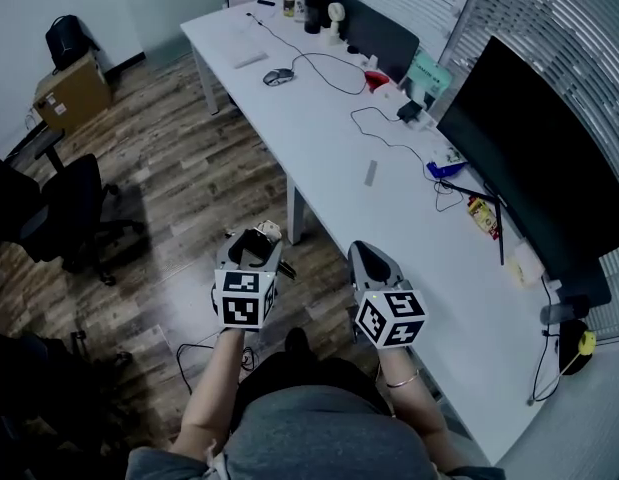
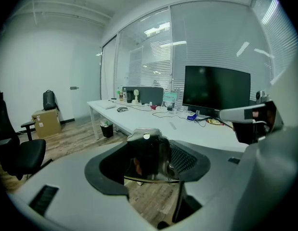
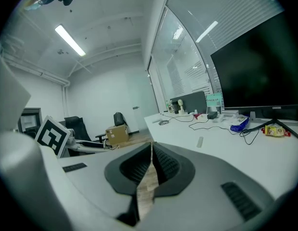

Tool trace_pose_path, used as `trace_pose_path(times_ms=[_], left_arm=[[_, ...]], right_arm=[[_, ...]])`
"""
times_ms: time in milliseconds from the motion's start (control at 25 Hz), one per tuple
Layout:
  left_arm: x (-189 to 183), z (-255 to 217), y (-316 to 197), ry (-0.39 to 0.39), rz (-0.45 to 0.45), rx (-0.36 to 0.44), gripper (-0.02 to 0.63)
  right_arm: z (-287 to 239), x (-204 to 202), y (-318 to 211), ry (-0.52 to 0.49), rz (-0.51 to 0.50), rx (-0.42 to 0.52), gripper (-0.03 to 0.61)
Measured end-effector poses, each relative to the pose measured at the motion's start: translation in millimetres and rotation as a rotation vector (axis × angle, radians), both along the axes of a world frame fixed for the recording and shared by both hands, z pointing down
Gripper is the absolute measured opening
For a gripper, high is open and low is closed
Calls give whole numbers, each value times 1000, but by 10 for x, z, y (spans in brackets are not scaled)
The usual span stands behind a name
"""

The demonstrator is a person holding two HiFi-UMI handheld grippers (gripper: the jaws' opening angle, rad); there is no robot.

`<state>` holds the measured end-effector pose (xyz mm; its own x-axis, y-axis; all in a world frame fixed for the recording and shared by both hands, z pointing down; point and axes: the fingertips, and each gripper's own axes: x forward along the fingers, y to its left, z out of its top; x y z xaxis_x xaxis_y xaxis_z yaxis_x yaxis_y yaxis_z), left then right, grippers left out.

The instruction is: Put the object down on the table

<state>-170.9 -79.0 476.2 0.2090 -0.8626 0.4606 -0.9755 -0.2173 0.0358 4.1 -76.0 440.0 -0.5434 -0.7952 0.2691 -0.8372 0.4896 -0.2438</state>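
Note:
Both grippers hang over the wood floor, just off the near edge of the long white table [image 1: 329, 158]. My left gripper [image 1: 257, 248] is shut on a small dark, shiny object [image 1: 266, 231] with a pale top. In the left gripper view that object [image 2: 148, 153] fills the gap between the jaws of the left gripper [image 2: 149, 163], and the table [image 2: 139, 121] lies beyond. My right gripper [image 1: 368, 257] is shut and holds nothing. In the right gripper view, the jaws of the right gripper [image 3: 151, 168] meet in a thin line, with the table [image 3: 226, 150] ahead and to the right.
On the table are a large black monitor [image 1: 529, 148], a mouse [image 1: 279, 76], trailing cables [image 1: 384, 140], a blue item [image 1: 444, 169] and a snack packet [image 1: 481, 215]. A black office chair [image 1: 74, 208] and a cardboard box [image 1: 71, 93] stand on the floor at left.

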Motion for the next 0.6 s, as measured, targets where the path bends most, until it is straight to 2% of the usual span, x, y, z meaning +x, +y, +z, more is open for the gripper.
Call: trace_pose_path(times_ms=[600], left_arm=[[27,98,-394,-10,38,-28,281]], right_arm=[[49,-14,-344,7,31,-19,3]])
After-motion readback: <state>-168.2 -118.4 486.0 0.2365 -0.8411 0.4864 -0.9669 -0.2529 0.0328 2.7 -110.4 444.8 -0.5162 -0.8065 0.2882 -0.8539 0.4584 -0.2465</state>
